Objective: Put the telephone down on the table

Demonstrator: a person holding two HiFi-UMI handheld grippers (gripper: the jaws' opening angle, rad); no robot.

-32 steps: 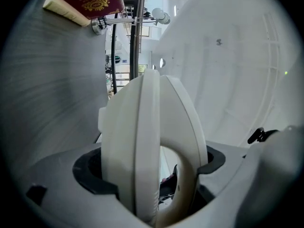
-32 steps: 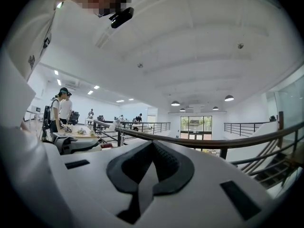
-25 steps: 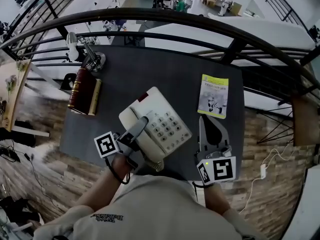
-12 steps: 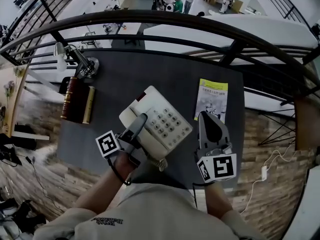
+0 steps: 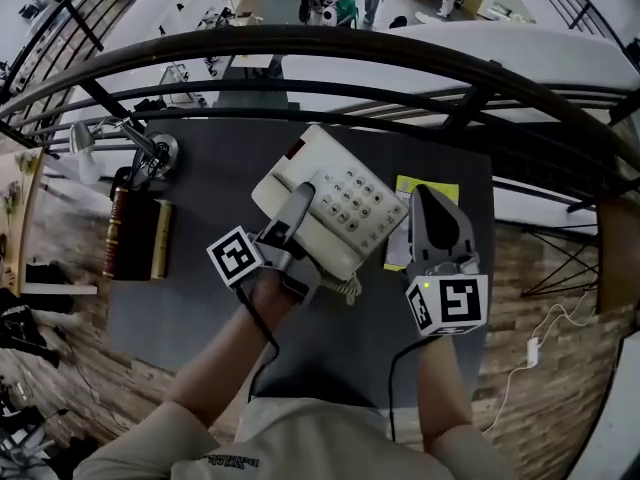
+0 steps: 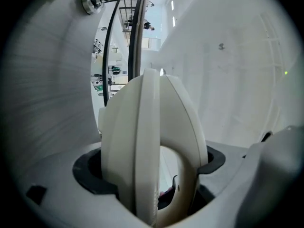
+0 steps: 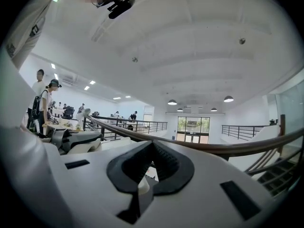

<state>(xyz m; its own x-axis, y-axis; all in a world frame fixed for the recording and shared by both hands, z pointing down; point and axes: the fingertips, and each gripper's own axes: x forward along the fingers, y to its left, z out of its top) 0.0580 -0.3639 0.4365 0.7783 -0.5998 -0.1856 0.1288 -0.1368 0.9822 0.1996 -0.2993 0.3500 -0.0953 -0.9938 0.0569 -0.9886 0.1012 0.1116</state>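
Note:
The cream push-button telephone (image 5: 345, 203) seems to be held above the dark table (image 5: 215, 298), and its right edge covers part of a booklet. My left gripper (image 5: 300, 200) is shut across its handset side, and a coiled cord (image 5: 345, 288) hangs below. In the left gripper view the cream handset (image 6: 152, 141) fills the space between the jaws of the left gripper (image 6: 152, 179). My right gripper (image 5: 430, 196) hovers just right of the telephone, shut and holding nothing. The right gripper (image 7: 151, 167) shows its pads pressed together, and the telephone (image 7: 78, 141) appears at far left.
A yellow-green booklet (image 5: 408, 184) lies partly hidden under the telephone and right gripper. A dark red book (image 5: 133, 238) and a desk lamp (image 5: 148, 150) sit at the table's left. A curved black railing (image 5: 400, 53) runs right behind the table's far edge.
The telephone has moved away from me toward the table's far side with my left gripper still shut on it, and now overlaps the booklet. The right gripper has moved forward beside it.

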